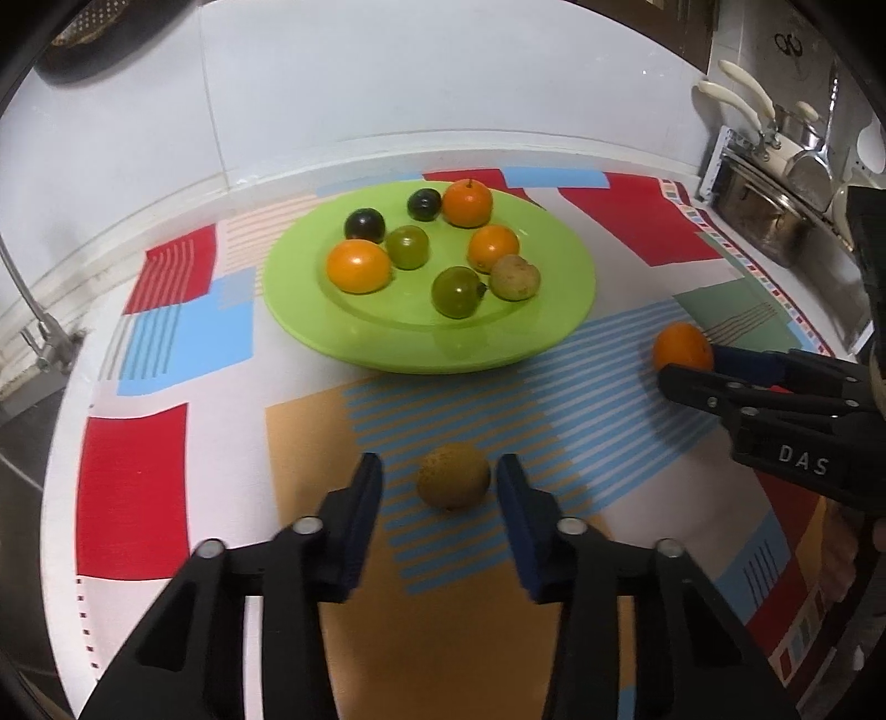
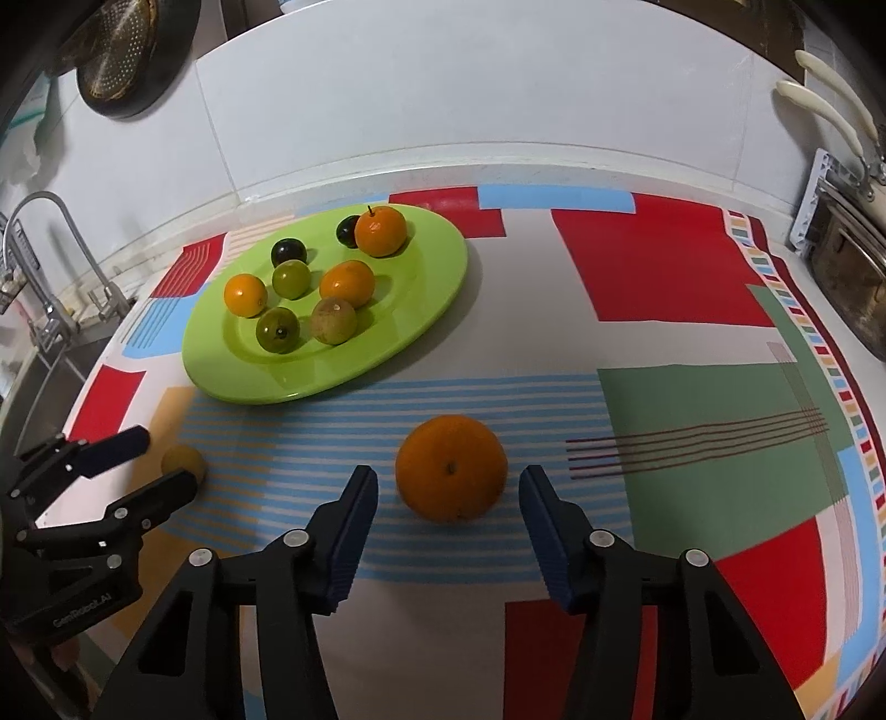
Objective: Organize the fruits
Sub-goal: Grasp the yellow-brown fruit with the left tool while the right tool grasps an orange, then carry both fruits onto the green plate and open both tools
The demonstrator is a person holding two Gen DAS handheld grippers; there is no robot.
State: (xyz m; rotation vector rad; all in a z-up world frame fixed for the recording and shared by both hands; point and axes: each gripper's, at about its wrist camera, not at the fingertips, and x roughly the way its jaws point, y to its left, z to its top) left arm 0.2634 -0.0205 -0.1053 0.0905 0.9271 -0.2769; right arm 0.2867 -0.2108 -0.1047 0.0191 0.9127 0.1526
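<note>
Nearest in the left wrist view, the left gripper (image 1: 440, 487) is seen spread wide, its 2 blue-padded fingers (image 1: 362, 526) set on either side of a brownish round fruit (image 1: 454, 475) that rests on the patterned cloth (image 1: 133, 487). A gap is left on both sides of the fruit, so nothing is gripped. In the right wrist view the same fruit (image 2: 184, 461) is partly hidden behind the left gripper's (image 2: 160, 462) lower finger.

The right gripper (image 2: 448, 498) is likewise held wide apart, with a loose orange (image 2: 451, 468) lying on the cloth (image 2: 664, 266) between its fingers (image 2: 354, 531). Clear space is seen on each side, and the orange is not clasped. From the left wrist view, that orange (image 1: 683, 346) is seen at the right, framed by the right gripper (image 1: 686, 363).

Farther back, a green plate (image 1: 310, 310) is set on the cloth, well apart from both loose fruits. On it 8 fruits are gathered: 3 oranges (image 1: 358, 266), 2 green fruits (image 1: 457, 292), 2 dark plums (image 1: 364, 226) and 1 tan fruit (image 1: 514, 277). The tan fruit is pressed against an orange and stands just beside a green fruit.

Beyond the plate (image 2: 437, 277), a white tiled wall (image 1: 387, 72) is seen. A faucet (image 2: 50, 266) is found at the far left, a metal pot (image 1: 764, 216) with cream handles at the far right, and a colander (image 2: 119, 44) is hung high on the left.
</note>
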